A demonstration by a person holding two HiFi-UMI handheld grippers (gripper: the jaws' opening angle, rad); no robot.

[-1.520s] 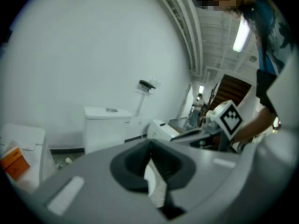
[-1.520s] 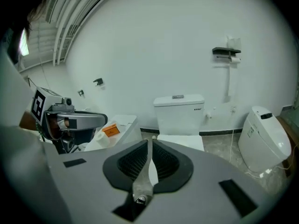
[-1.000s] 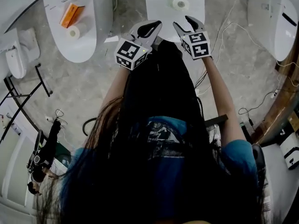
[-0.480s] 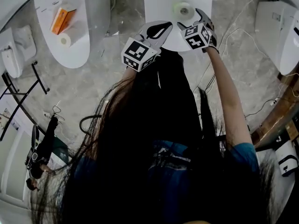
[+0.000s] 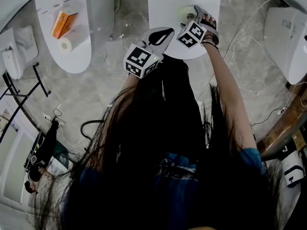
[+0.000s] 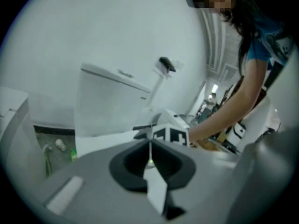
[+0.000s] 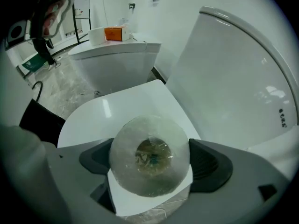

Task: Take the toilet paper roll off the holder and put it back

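Toilet paper roll (image 7: 149, 155) half hidden behind right gripper (image 5: 196, 14) in head view, standing on end on closed toilet lid (image 7: 135, 101), between downward-pointing jaws just spread wide, unclamped, left gripper (image 5: 162, 32) clenched empty alongside, long hair (image 5: 158, 128) covering both upper arms

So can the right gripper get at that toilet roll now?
Probably yes: the right gripper has just been opening its jaws, which now straddle the toilet roll on the lid, nothing blocking.

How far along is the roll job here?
Nothing done yet: the toilet paper roll stands on the toilet lid. In hand: the right gripper, jaws just opened, straddles the roll without pressing it; the left gripper is shut. Left: grasp, lift, put back.
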